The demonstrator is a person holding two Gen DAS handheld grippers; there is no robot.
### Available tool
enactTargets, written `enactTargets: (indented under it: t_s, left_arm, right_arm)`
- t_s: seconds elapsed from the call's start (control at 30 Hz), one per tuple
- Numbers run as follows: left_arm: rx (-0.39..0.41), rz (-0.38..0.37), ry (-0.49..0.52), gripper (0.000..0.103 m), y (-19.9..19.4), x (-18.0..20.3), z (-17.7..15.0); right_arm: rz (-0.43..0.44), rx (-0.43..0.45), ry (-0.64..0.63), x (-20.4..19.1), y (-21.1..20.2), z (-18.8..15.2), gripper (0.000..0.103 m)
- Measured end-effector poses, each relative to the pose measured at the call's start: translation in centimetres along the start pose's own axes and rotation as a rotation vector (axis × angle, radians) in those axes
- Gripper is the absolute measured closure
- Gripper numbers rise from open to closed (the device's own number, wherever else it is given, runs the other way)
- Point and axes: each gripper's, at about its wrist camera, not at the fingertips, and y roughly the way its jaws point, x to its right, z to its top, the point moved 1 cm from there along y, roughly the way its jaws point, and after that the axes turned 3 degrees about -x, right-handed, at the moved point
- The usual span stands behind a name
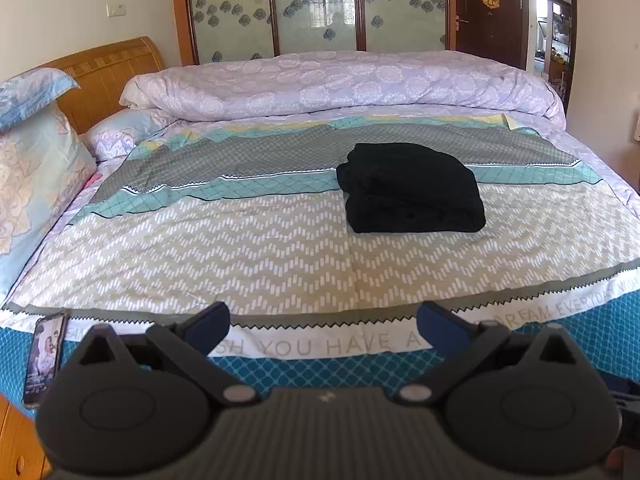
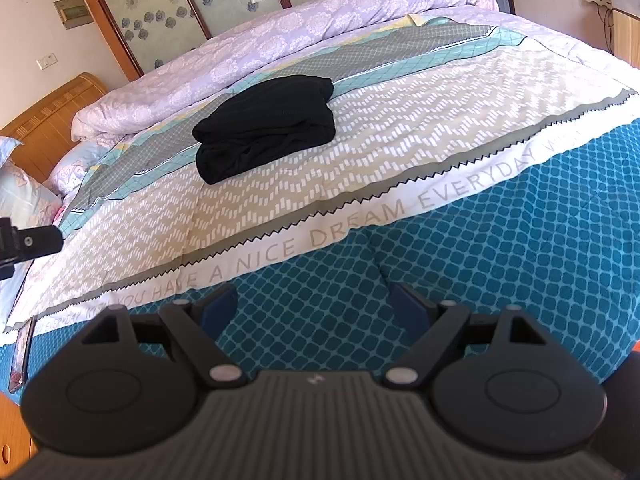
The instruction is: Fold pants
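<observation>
The black pants (image 1: pixel 412 190) lie folded into a compact, thick stack on the patterned bedspread (image 1: pixel 240 248), right of the bed's middle. They also show in the right wrist view (image 2: pixel 266 126), up and left of centre. My left gripper (image 1: pixel 322 330) is open and empty, held back over the bed's near edge, well short of the pants. My right gripper (image 2: pixel 314 312) is open and empty, held back over the blue front side of the bedspread (image 2: pixel 480 240). A black part of the left gripper (image 2: pixel 28 242) shows at the left edge of the right wrist view.
A rolled lilac duvet (image 1: pixel 340 84) lies along the far side of the bed. Pillows (image 1: pixel 36 168) and a wooden headboard (image 1: pixel 108 68) are at the left. A phone (image 1: pixel 44 358) lies on the near left bed edge. A wardrobe and a door stand behind.
</observation>
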Motion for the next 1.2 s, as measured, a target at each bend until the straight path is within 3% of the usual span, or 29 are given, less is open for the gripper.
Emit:
enactTargets:
  t_s: [0.17,0.5,1.2]
  left_arm:
    - [0.048,0.04,0.003,0.0,-0.7,-0.1,0.1]
    - [0.031,0.052,-0.009,0.0,-0.3,-0.3,-0.1]
    - [-0.104,0.056,0.038,0.0,1.8,0.6,-1.6]
  right_arm:
    - [0.001,0.001,0.002,0.0,0.0,0.0,0.017]
    - [0.002,-0.002,0.01,0.3,0.0,0.0,0.016]
    - [-0.001,0.015,0.003,0.1,-0.2,0.0,0.016]
